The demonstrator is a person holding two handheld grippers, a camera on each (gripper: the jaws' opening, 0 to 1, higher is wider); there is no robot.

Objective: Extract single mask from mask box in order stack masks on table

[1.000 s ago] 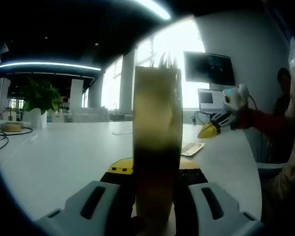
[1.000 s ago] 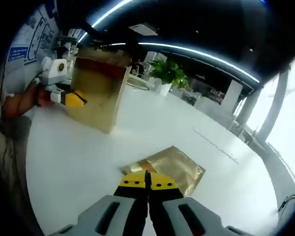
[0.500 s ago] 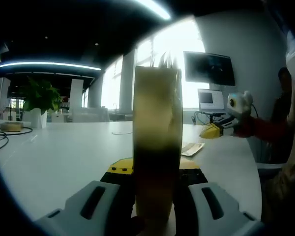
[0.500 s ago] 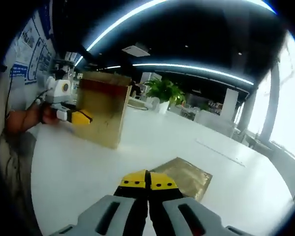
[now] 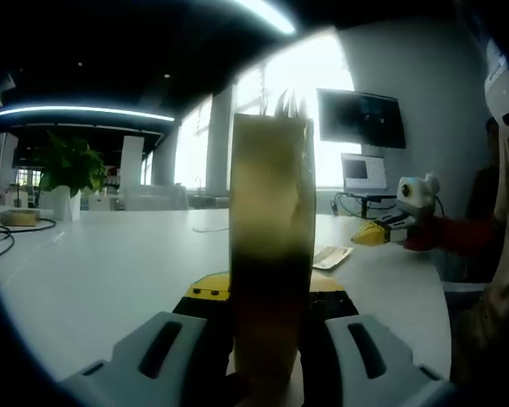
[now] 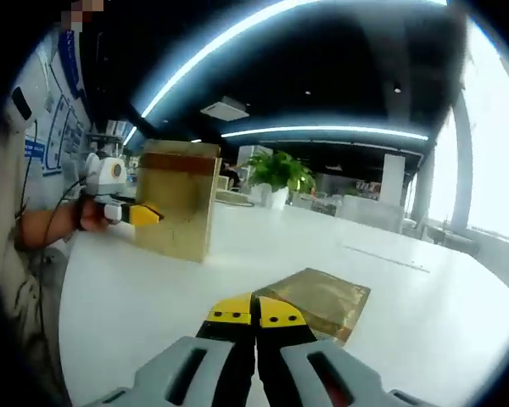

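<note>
In the left gripper view, the left tongs (image 5: 267, 339) rise from the bottom centre and pinch the tall gold mask box (image 5: 270, 254), which stands upright on the white table (image 5: 102, 263) and takes up the middle of the frame. At right of centre a gold mask packet (image 5: 331, 256) lies flat on the table, and further right the right tongs (image 5: 375, 235) hover above the tabletop with their yellow tips pointing at the box, held by a hand in a red sleeve (image 5: 450, 233). A plant (image 5: 68, 165) stands at the far left, a monitor (image 5: 360, 119) at upper right.

Compared with a second ago, the right tongs sit further to the right and a little lower in this view; the box and packet lie as they did.

In the right gripper view, the right tongs (image 6: 255, 312) at bottom centre are pressed together with nothing between them. Just above them lies the mask packet (image 6: 321, 301); the mask box (image 6: 176, 199) stands in the left half, with the left tongs (image 6: 144, 214) clamped on its side. Here the camera has tipped up and levelled, so the box now appears upright rather than leaning.

One mask seems laid down already, I'd say. Next the right tongs must open, travel to the box's top and nip a single packet edge while the left steadies the box.
</note>
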